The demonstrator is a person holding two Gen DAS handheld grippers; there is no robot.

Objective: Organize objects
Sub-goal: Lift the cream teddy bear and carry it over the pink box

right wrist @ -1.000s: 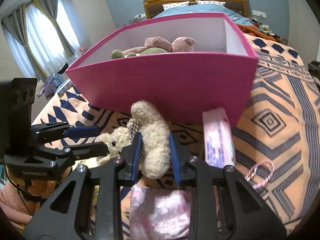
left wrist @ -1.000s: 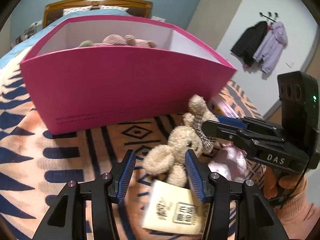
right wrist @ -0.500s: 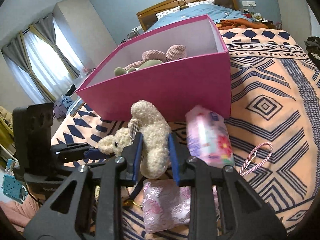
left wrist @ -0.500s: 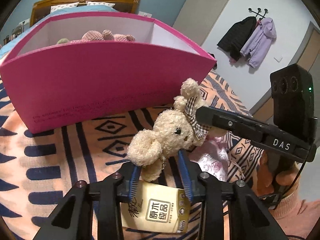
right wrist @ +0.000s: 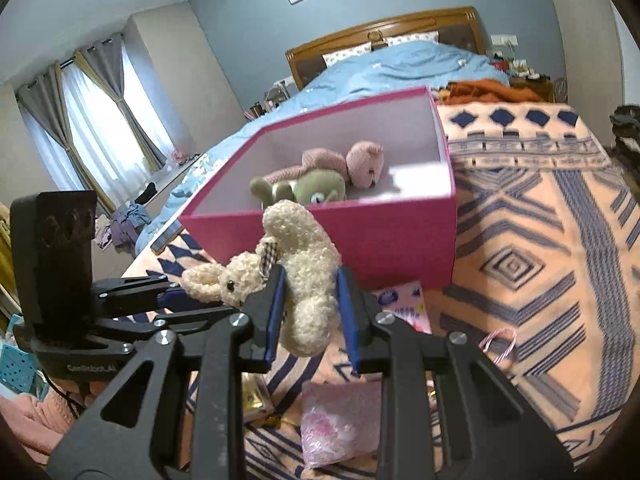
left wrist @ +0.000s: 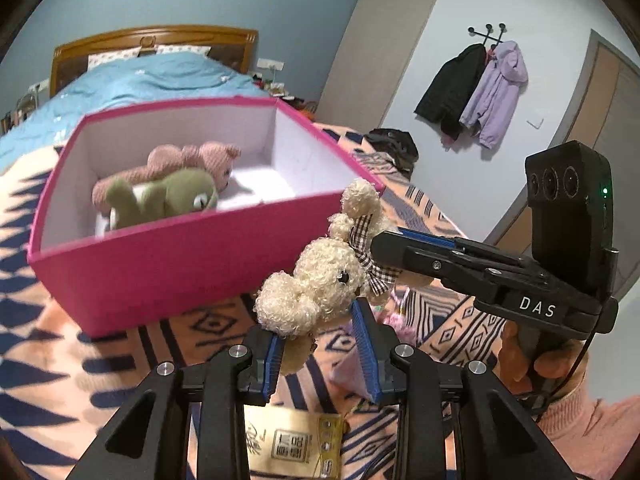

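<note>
Raised cream bunny (left wrist: 320,288) between both grippers

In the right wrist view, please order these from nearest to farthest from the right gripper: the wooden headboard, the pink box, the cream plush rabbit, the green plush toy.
1. cream plush rabbit, between the right gripper pads.
2. pink box, just behind the rabbit, on the patterned blanket.
3. green plush toy, inside the box.
4. wooden headboard, at the far wall.

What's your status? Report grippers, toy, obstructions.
Left gripper just closed on cream bunny's head end; right gripper shut on its body. Bunny off the blanket. Pink box's near wall ahead.
</note>
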